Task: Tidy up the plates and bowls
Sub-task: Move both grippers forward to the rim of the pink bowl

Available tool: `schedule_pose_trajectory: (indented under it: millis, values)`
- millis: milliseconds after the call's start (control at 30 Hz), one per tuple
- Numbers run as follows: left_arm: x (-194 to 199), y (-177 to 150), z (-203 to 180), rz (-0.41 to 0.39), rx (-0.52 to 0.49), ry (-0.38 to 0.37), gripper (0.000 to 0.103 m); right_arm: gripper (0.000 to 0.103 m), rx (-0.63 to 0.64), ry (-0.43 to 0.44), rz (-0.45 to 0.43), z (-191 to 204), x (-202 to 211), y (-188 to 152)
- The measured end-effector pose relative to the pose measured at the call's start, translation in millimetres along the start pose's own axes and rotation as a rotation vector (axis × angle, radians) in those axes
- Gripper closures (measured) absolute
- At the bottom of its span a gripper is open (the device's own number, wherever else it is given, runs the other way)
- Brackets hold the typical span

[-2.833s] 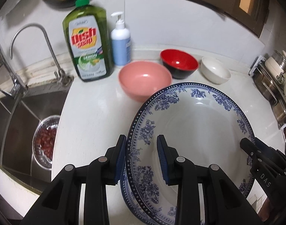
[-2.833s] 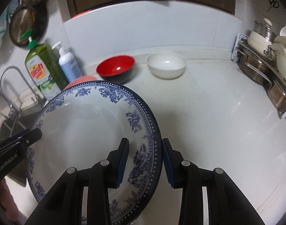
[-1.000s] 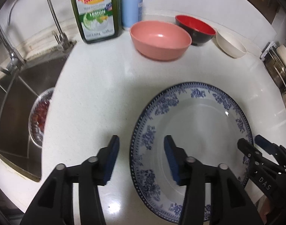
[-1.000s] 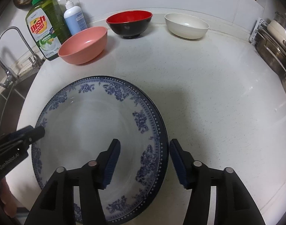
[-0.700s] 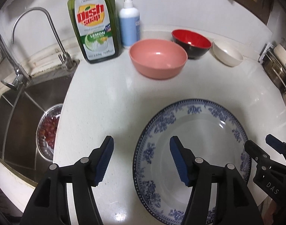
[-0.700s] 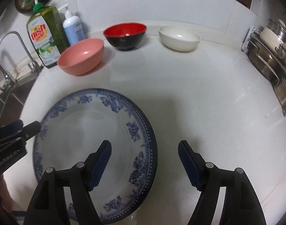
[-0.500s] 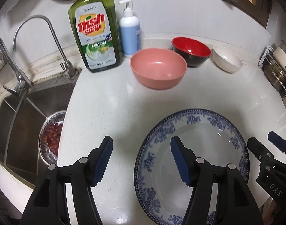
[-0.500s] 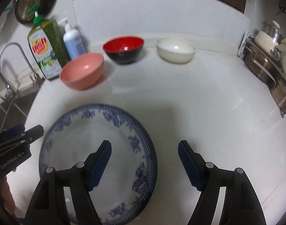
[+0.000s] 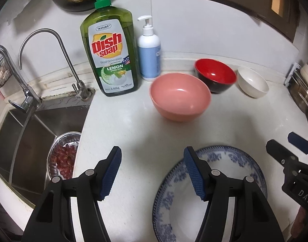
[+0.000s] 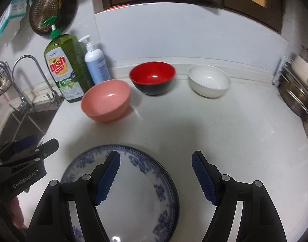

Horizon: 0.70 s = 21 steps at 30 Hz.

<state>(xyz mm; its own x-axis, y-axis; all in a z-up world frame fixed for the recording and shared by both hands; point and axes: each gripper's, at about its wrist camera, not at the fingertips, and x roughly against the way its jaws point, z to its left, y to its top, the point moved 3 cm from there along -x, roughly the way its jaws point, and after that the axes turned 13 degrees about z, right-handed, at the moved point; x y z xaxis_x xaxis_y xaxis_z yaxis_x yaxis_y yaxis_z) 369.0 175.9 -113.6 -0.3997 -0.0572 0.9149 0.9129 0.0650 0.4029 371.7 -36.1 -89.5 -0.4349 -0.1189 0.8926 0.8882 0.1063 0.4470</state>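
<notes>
The plate (image 10: 133,191) lies flat on the white counter (image 10: 224,137), right below me and close to the front edge. It is wide and shallow, white in the middle, with blue flower sprays around the rim and a dotted dark blue border. A darker edge shows just under its right side, so there may be a second plate beneath; I cannot tell for sure.

My left gripper (image 9: 153,173) hangs above the plate's left side with the jaws spread wide and nothing between them. One blue ribbed pad sits over bare counter, the other over the plate's rim. My right gripper (image 10: 156,178) hangs above the plate's right side, jaws likewise wide apart and empty, one pad over the plate, the other over the counter beside it.

Farther back, three bowls stand upright in a row. The pink bowl (image 9: 180,96) is nearest and largest, plain inside. Behind it to the right is the red bowl (image 9: 215,77), red inside, black outside, and it looks close to the pink one. The white bowl (image 9: 253,84) stands apart at the right end.

Against the wall, a green dish soap bottle (image 9: 110,54) and a white pump bottle (image 9: 149,58) stand side by side. Left of the counter is the sink (image 9: 33,129), with a tap (image 9: 51,60) and a metal strainer bowl (image 9: 63,159) of red fruit.
</notes>
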Motion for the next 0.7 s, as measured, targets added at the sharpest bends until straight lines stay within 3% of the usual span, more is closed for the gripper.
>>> schedule_pose_trajectory:
  millis: [233, 400, 700]
  values:
    - [-11.4, 24.7, 10.8, 0.009, 0.021, 0.013, 0.04, 0.029, 0.038, -0.032, -0.043, 9.8, -7.9, 34.6]
    - [-23.3, 45.7, 14.7, 0.012, 0.01, 0.003, 0.04, 0.029, 0.038, 0.043, 0.005, 16.0, -29.6, 58.8]
    - [-51.4, 84.2, 24.2, 0.037, -0.011, 0.002, 0.04, 0.029, 0.017, 0.056, 0.045, 25.9, -70.0, 97.3]
